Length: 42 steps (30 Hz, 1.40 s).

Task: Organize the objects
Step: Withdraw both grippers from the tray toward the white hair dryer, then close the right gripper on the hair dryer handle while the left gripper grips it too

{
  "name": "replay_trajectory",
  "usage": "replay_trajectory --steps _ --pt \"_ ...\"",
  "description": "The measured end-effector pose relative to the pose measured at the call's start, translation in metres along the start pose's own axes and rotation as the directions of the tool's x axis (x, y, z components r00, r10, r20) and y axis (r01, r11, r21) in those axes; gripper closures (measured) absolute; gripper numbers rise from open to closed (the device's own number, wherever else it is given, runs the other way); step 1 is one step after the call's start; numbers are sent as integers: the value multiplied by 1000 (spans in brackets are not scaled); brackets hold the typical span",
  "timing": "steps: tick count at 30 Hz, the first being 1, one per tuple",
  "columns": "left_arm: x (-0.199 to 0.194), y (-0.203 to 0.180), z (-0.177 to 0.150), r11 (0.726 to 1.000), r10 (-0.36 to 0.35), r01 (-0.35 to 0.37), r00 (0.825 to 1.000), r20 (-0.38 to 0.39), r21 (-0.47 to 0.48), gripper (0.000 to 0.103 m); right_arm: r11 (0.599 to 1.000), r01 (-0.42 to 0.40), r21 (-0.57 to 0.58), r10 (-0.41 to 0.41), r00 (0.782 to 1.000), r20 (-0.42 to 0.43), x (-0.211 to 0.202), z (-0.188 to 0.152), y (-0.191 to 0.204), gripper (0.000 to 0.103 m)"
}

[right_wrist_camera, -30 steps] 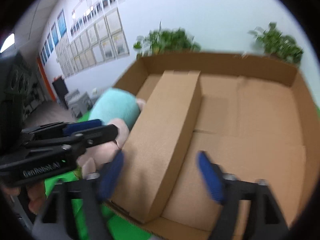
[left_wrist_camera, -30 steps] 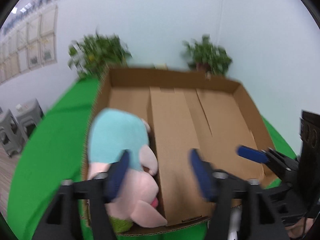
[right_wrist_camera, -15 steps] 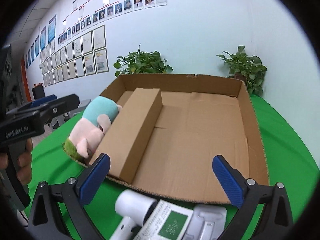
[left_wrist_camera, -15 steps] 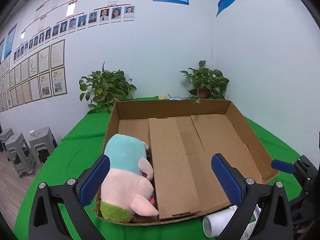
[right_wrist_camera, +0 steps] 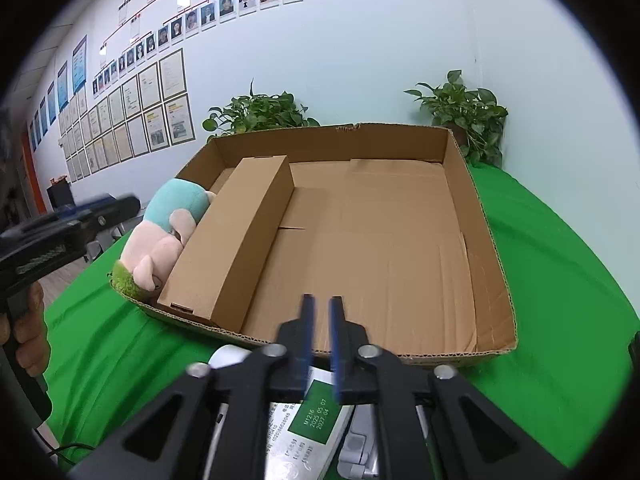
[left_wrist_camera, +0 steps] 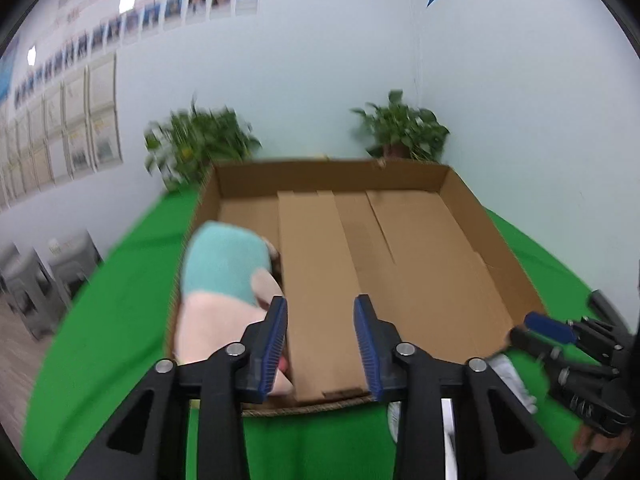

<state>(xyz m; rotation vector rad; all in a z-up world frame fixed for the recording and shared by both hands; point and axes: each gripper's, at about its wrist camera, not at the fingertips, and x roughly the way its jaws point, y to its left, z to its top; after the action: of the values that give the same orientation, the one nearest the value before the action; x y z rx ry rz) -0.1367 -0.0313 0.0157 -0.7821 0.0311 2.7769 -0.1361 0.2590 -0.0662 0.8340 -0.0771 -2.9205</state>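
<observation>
A shallow cardboard tray [right_wrist_camera: 488, 240] [left_wrist_camera: 492, 240] lies on the green table. In it, at the left, a plush pig [right_wrist_camera: 168, 232] [left_wrist_camera: 224, 284] in teal and pink lies beside a long cardboard box [right_wrist_camera: 240, 236] [left_wrist_camera: 316, 280]. My left gripper [left_wrist_camera: 320, 340] is partly open and empty, above the tray's near edge over the long box. My right gripper [right_wrist_camera: 322, 340] is nearly shut and empty, just before the tray's front edge. Under it lie a white and green packet [right_wrist_camera: 316, 420] and a white roll [right_wrist_camera: 230, 356].
The green tablecloth [right_wrist_camera: 560, 280] spreads around the tray. Two potted plants [right_wrist_camera: 260, 116] [right_wrist_camera: 464, 112] stand against the back wall. Grey stools [left_wrist_camera: 40, 280] stand on the floor at the left. The other gripper shows at each view's edge [left_wrist_camera: 572, 344] [right_wrist_camera: 60, 232].
Both grippers have narrowed from wide open: the left to a small gap, the right almost shut. The left view has moved closer to the tray.
</observation>
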Motion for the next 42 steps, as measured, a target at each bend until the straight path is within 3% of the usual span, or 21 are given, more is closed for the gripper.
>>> replay_trajectory --steps 1,2,4,6,16,22,26,29,34,42 --pt "0 1 -1 1000 2 -2 1000 1 -1 67 1000 -13 11 13 1000 -4 0 0 -2 28" --pt "-1 1 -2 1000 11 -11 1000 10 1 60 999 -29 23 29 1000 1 0 -1 -4 5" --pt "-4 2 -4 1000 22 -22 999 33 -5 15 997 -60 46 59 998 22 -2 -3 -7 4" --pt "-10 4 -4 999 42 -40 997 71 -28 8 998 -60 32 59 998 11 -1 -3 -5 4" --pt "-1 21 -5 999 27 -26 999 19 -48 8 993 -118 -26 118 993 -3 -3 -12 10 4" --pt "4 22 -11 999 14 -14 1000 -1 -46 8 980 -195 -41 192 979 -69 -1 -21 24 4" --pt "4 15 -19 998 -62 62 998 -23 -13 8 950 -307 -58 296 943 -152 -2 -37 44 4" --pt "8 7 -28 994 -107 109 993 -57 19 8 911 -409 -43 391 893 -223 0 -54 57 5" --pt "23 5 -43 969 -246 240 959 -141 -58 8 875 -485 2 466 841 -275 3 -72 71 5" --pt "45 -9 -69 931 -366 354 899 -240 -94 8 919 -389 -62 351 881 -317 1 -79 68 9"
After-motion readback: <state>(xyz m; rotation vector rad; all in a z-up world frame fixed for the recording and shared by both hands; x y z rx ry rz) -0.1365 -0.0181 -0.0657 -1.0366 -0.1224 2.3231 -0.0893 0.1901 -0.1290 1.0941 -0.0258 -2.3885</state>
